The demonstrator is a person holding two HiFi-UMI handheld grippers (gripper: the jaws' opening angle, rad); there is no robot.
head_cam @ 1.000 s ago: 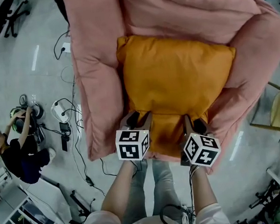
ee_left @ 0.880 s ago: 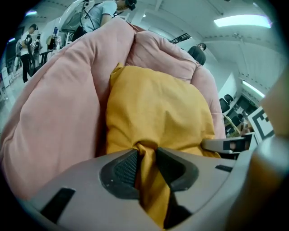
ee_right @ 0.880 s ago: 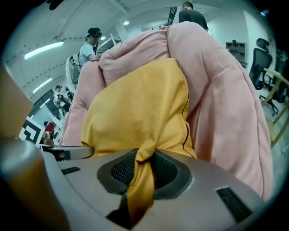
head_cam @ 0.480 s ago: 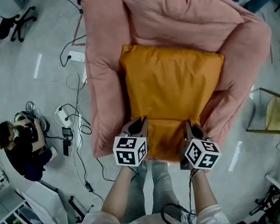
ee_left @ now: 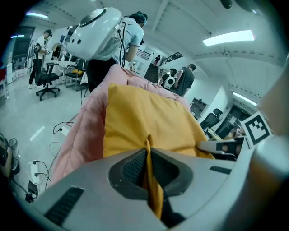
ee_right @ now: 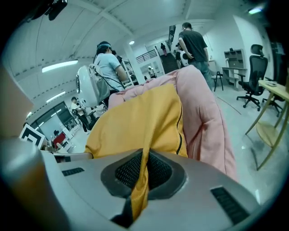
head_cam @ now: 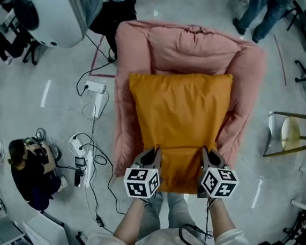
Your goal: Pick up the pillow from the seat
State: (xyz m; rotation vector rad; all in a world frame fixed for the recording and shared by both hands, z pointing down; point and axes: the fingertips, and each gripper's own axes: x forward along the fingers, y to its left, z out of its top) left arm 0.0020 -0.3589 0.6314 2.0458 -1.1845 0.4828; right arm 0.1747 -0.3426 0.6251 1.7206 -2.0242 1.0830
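Seen from above, an orange pillow (head_cam: pixel 182 119) covers the seat of a pink armchair (head_cam: pixel 188 43); the left hand-held gripper (head_cam: pixel 150 156), its jaws just closing, is clamped on the pillow's near edge; the right hand-held gripper (head_cam: pixel 209 154) pinches that same edge alongside; cables (head_cam: pixel 91 152) trail over the floor (head_cam: pixel 45 65) at left.
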